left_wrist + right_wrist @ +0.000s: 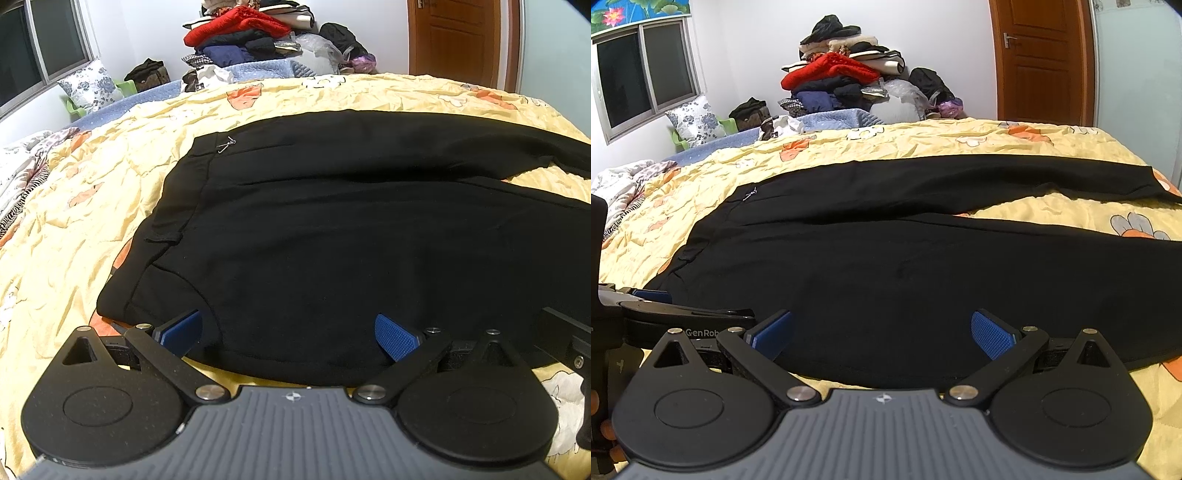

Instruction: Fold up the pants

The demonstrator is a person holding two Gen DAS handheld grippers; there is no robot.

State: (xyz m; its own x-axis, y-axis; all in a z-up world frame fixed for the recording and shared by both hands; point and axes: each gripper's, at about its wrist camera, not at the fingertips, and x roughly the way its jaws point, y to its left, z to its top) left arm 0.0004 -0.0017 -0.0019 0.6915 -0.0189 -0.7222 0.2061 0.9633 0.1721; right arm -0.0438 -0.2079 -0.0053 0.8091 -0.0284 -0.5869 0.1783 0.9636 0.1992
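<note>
Black pants (314, 236) lie spread flat on a yellow patterned bedspread (74, 221), waistband to the left, both legs running right. They also show in the right wrist view (905, 266). My left gripper (288, 334) is open, its blue pads (183, 330) at the near edge of the pants by the waistband corner. My right gripper (882, 334) is open at the near edge of the nearer leg, a little right of the left one. The left gripper's body (683, 317) shows at the left of the right wrist view.
A tall pile of clothes (846, 77) sits at the far side of the bed. A floral pillow (696, 118) and window (646, 74) are at far left, a wooden door (1041, 59) at far right. The bedspread (1052, 210) shows between the two legs.
</note>
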